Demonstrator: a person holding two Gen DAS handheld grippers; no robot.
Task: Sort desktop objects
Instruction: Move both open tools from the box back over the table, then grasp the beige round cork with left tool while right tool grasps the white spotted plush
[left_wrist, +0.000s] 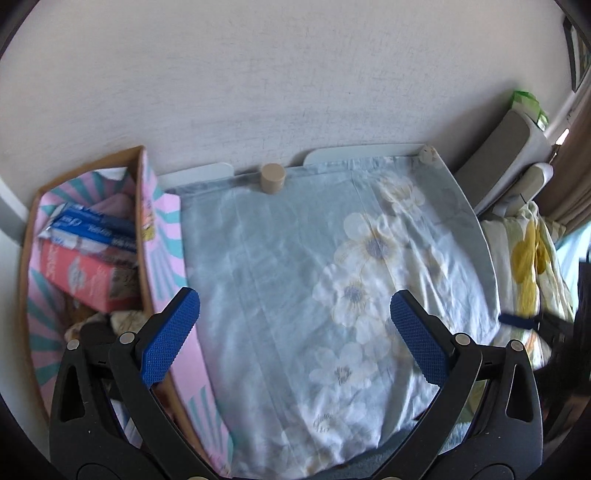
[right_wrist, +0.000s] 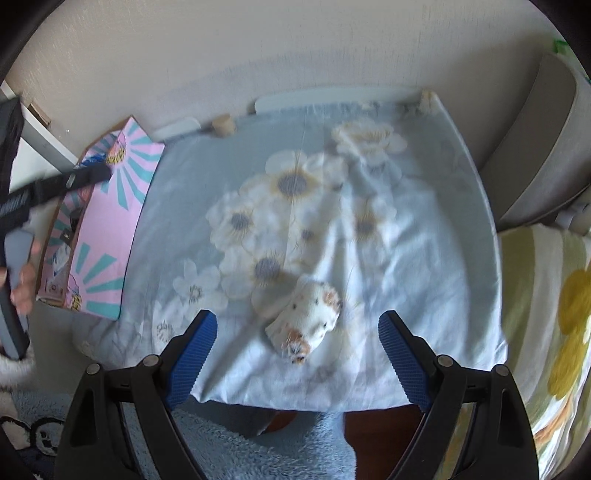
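**Both grippers wide, empty, above cloth**

Right gripper (right_wrist: 297, 345): jaws spread wide, nothing held, hovering over the cloth's (right_wrist: 424, 258) near edge. Rolled spotted towel (right_wrist: 308, 321) between the fingers, untouched, bare cloth all around it. Left gripper (left_wrist: 293, 336): equally wide, empty, over open cloth. Box (left_wrist: 33, 236) just beside the cloth's left edge. Beige cylinder (left_wrist: 272, 178) at the far edge, against the wall (left_wrist: 295, 74).

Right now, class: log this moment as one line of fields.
left gripper: open, empty | right gripper: open, above rolled cloth | rolled cloth: on floral tablecloth | pink box: left of table
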